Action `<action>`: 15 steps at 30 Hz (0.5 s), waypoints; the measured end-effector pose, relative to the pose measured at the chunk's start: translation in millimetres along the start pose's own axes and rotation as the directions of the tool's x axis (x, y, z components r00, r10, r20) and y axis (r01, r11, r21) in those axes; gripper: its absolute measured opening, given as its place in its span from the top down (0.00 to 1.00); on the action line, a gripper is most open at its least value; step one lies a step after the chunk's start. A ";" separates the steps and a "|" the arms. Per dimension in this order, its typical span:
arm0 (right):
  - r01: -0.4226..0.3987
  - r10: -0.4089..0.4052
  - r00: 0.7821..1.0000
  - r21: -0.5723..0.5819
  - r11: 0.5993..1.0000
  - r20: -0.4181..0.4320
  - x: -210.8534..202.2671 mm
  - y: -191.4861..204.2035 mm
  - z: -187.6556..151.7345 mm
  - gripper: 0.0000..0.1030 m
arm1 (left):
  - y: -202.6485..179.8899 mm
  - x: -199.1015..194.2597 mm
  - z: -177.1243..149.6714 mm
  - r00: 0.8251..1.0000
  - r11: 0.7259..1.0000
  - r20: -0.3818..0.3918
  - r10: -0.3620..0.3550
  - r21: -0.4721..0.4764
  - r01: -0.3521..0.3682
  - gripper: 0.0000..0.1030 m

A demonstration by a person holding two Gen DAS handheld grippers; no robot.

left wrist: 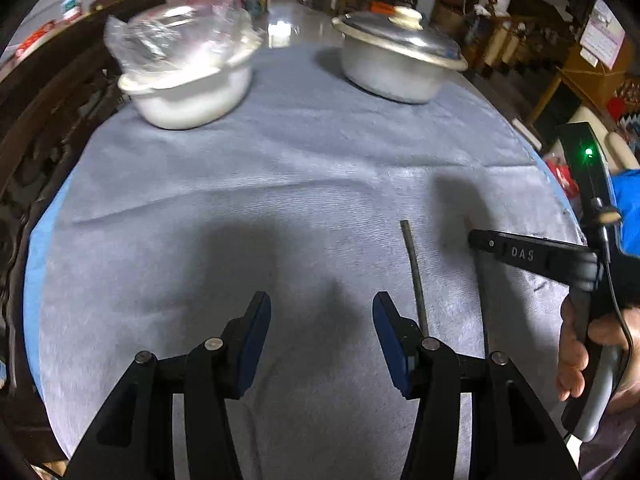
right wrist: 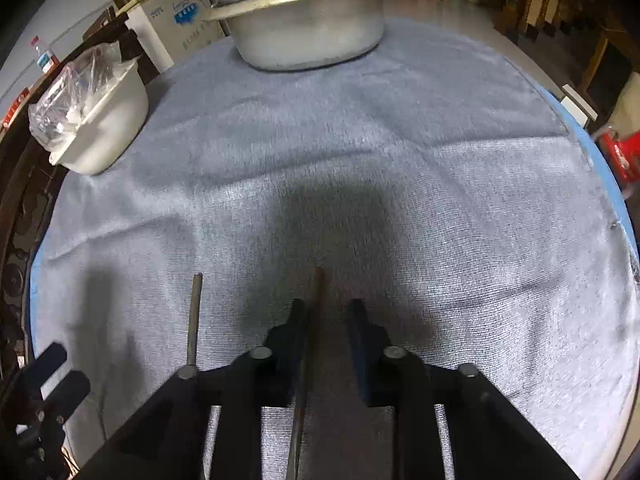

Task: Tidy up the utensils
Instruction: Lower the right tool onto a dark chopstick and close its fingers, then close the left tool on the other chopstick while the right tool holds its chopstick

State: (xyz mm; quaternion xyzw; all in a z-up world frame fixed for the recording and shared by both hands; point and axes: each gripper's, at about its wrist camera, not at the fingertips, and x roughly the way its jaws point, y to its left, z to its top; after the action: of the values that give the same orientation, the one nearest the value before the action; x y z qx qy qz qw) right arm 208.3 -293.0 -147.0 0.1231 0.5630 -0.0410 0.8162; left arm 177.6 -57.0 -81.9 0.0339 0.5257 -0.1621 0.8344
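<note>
Two thin dark metal chopsticks lie on the grey-blue cloth (right wrist: 400, 160) covering the table. Left to right: the left gripper (left wrist: 322, 308) hovers with jaws wide and empty; one chopstick (left wrist: 415, 276) lies just beside its right finger; the second chopstick (right wrist: 316, 300) sits between the right gripper's (right wrist: 326, 312) narrowed jaws, which do not visibly pinch it.

Two hand-held tongs point steeply down toward the worktop. The left tongs (left wrist: 322, 312) hang with their blue-padded fingers (left wrist: 256, 344) spread about half apart, nothing between them. The right tongs (right wrist: 326, 320) have their jaws narrowed to a slim gap, with a thin rod between them lying against the left pad. A person's hand (left wrist: 588, 356) grips the right tongs' handle at the near right.
</note>
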 end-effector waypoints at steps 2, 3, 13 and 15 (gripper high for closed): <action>-0.010 0.010 1.000 0.001 1.000 -0.004 0.8 -2.9 0.2 0.90 | -5.8 5.4 7.4 1.000 1.000 -0.022 -0.010 0.018 0.011 0.48; -0.017 0.017 1.000 0.006 1.000 -0.003 0.9 -5.1 0.2 0.93 | -8.5 7.6 10.4 0.999 1.000 -0.030 -0.012 0.025 0.013 0.48; -0.083 0.082 0.996 0.028 0.996 0.016 -6.8 -26.9 -13.9 0.93 | -45.4 52.2 42.3 0.986 0.994 -0.151 -0.073 0.066 0.084 0.48; -0.087 0.087 0.996 0.022 0.996 0.017 -8.6 -30.1 -15.2 0.92 | -51.1 62.5 45.3 0.982 0.995 -0.173 -0.072 0.061 0.083 0.48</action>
State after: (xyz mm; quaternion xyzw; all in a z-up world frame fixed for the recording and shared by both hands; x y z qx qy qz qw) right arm 185.2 -318.9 -148.8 0.1564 0.5501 -0.0129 0.8202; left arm 225.8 -130.3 -111.5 0.0555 0.5902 -0.2087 0.7778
